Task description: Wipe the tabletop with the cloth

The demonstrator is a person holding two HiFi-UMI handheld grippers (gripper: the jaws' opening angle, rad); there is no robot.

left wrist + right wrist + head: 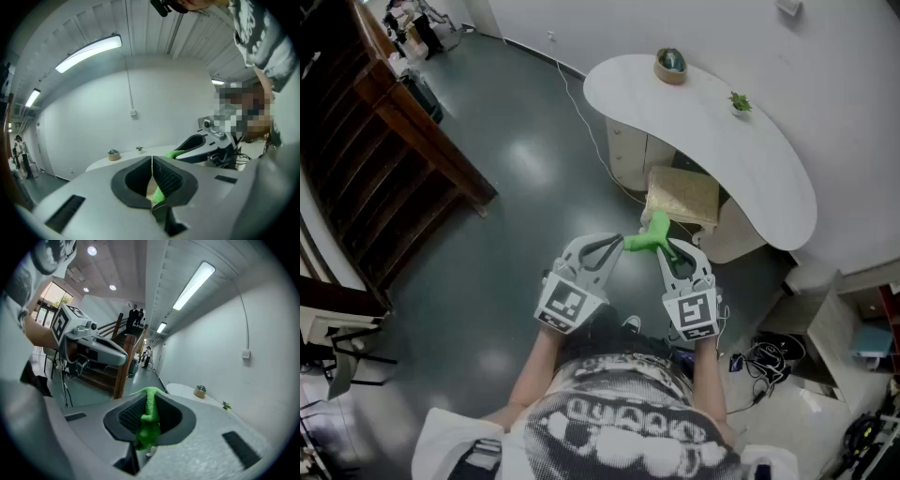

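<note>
Status: cloth (pixel 647 237) is in the air in front of us, not on the table (pixel 712 141) yet, so wiping hasn't started. Right gripper (pixel 668 248) is clamped on a thick bunch of it; its own view shows green filling the gap between the pads. Left gripper (pixel 616 245) has its jaws together with only a thin green sliver pinched low between them. We read that as a weak corner grip, likely to slip under drag. The table is ahead and well apart from both grippers, with a stool (pixel 682 195) tucked under its near edge. A bowl (pixel 670 66) and a small plant (pixel 739 101) sit along the far, wall side. For a good wipe, we'd step in beside the stool, not over it. Then lower both grippers until the cloth lies on the top, not the jaw tips. Pull the grippers apart a bit so the bunched cloth spreads into a flat band. Sweep the long axis of the table in overlapping passes with light, even pressure. Stop short of the bowl and plant and work round them rather than pushing them toward the wall. Watch the left pinch; if the sliver creeps out, pause and take a deeper bite before the next pass.
</note>
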